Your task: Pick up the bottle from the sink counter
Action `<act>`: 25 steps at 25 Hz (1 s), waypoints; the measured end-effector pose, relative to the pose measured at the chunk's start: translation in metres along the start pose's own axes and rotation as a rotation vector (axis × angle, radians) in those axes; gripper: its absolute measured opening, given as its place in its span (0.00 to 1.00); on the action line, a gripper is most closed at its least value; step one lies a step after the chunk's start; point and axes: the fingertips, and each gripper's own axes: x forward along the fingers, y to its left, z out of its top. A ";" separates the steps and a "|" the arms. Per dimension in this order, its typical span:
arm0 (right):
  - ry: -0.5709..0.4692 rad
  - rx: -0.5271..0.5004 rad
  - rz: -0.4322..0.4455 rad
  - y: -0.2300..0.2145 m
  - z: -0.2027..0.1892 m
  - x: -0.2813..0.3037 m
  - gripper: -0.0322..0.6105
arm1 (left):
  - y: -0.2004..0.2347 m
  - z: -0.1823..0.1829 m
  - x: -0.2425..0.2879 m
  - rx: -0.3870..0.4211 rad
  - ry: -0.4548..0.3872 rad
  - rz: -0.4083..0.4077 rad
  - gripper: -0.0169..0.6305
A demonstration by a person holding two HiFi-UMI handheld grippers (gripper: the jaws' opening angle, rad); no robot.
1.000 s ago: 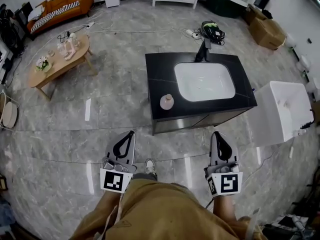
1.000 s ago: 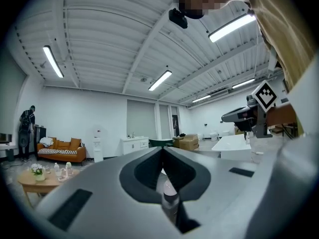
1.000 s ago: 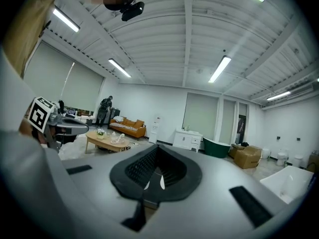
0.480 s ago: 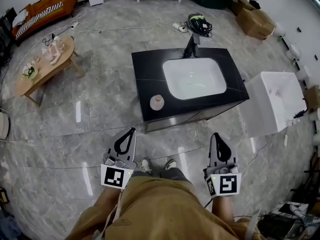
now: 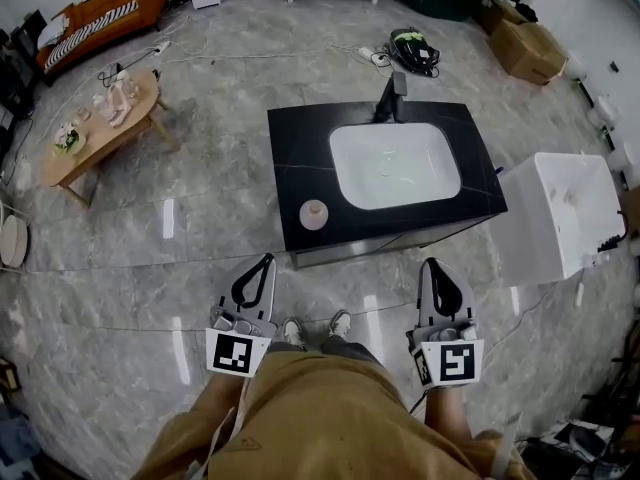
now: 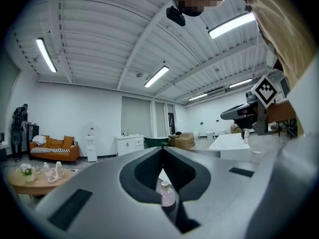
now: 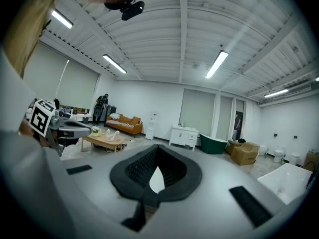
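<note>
A small pale pink bottle stands upright on the front left corner of the black sink counter. My left gripper hangs shut and empty over the floor, short of the counter's front edge, pointing roughly at the bottle. In the left gripper view the bottle shows through the gap below the closed tips of the left gripper. My right gripper is shut too, holding nothing, in front of the counter's right half. In its own view the right gripper has its tips together.
A white basin with a black tap fills the counter's middle. A white tub-like unit stands to the right, a wooden coffee table at far left, an orange sofa behind it. The person's shoes rest on grey marble floor.
The head view has shifted slightly, so the counter and bottle sit a little lower in frame than half a second ago. Both grippers stay shut in the same place.
</note>
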 end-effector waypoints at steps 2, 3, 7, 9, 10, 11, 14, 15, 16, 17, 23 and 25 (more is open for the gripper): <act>0.000 0.006 0.018 -0.002 -0.001 0.007 0.05 | -0.001 -0.004 0.006 0.000 0.018 0.007 0.03; 0.003 0.007 0.028 -0.002 -0.003 0.011 0.05 | 0.000 -0.007 0.008 0.001 0.026 0.012 0.03; 0.023 0.015 0.054 -0.005 -0.012 0.021 0.05 | 0.000 -0.013 0.024 0.007 0.034 0.017 0.03; 0.038 0.020 0.062 -0.007 -0.019 0.023 0.05 | 0.000 -0.018 0.031 0.010 0.044 0.014 0.03; 0.043 0.022 0.066 -0.008 -0.022 0.024 0.05 | 0.000 -0.021 0.033 0.010 0.053 0.014 0.03; 0.047 0.023 0.068 -0.008 -0.023 0.026 0.05 | 0.000 -0.025 0.036 0.011 0.065 0.014 0.03; 0.051 0.025 0.075 -0.011 -0.026 0.028 0.05 | -0.001 -0.042 0.049 0.035 0.110 -0.003 0.08; 0.054 0.026 0.076 -0.012 -0.028 0.028 0.05 | -0.001 -0.048 0.053 0.046 0.120 -0.012 0.11; 0.059 0.026 0.077 -0.013 -0.030 0.029 0.05 | -0.002 -0.054 0.058 0.059 0.125 -0.020 0.13; 0.065 0.027 0.076 -0.013 -0.032 0.029 0.05 | -0.002 -0.060 0.062 0.072 0.130 -0.027 0.14; 0.089 0.024 0.064 -0.023 -0.040 0.031 0.05 | -0.007 -0.092 0.087 0.095 0.184 -0.068 0.19; 0.099 0.023 0.059 -0.026 -0.044 0.031 0.05 | -0.011 -0.102 0.095 0.110 0.196 -0.092 0.20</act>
